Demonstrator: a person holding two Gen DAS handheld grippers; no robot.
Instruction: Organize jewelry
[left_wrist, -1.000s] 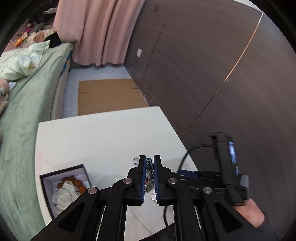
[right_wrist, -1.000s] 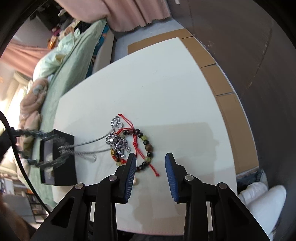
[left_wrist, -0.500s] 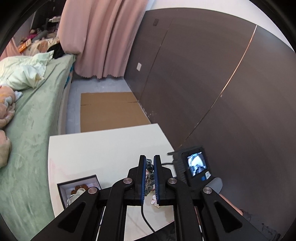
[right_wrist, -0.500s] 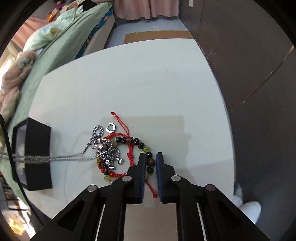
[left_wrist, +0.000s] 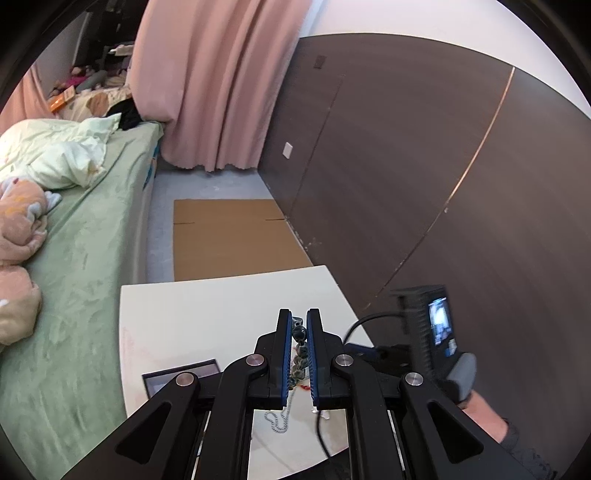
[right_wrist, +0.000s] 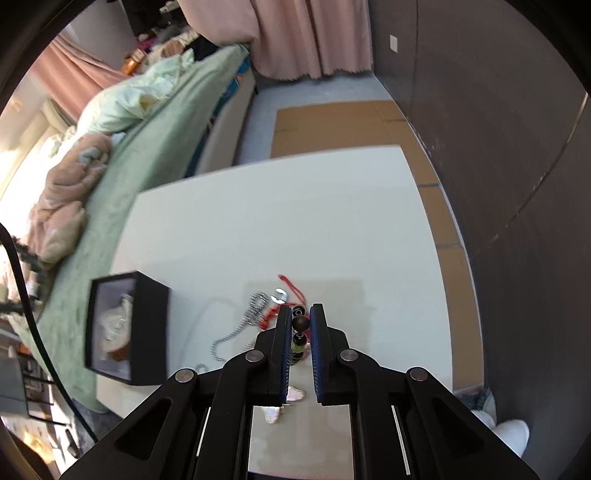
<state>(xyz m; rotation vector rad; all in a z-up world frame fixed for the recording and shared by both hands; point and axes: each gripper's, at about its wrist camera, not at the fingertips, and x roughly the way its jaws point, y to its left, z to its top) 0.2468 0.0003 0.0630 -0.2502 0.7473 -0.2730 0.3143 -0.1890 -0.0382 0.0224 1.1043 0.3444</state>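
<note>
My left gripper (left_wrist: 299, 325) was squeezed tight on a string of dark beads (left_wrist: 298, 334), with a silver chain (left_wrist: 284, 413) dangling under my fingers. My right gripper (right_wrist: 298, 321) was pinched on a beaded bracelet (right_wrist: 300, 325) of brown, black and yellow-green beads, held right between my fingers.

Just past my right fingertips, a bit to the left, lay a tangle: red string (right_wrist: 291, 291), a small silver ring (right_wrist: 280, 295) and a beady silver chain (right_wrist: 255, 310) that trailed back toward me. It all sat on the white table (right_wrist: 258, 221). The black jewelry box (right_wrist: 147, 332) stood well off to the left of my right fingers, open, with things already inside.

I thought the biggest worry was the tangle. The red string seemed to run into my bracelet, so a lift could drag the chain and ring along, and the ring could roll off the table. Pulling hard with both grippers could snap a string and scatter beads. Round beads could also slip out from my fingers. I could not tell if both grippers held one knotted bunch.
</note>
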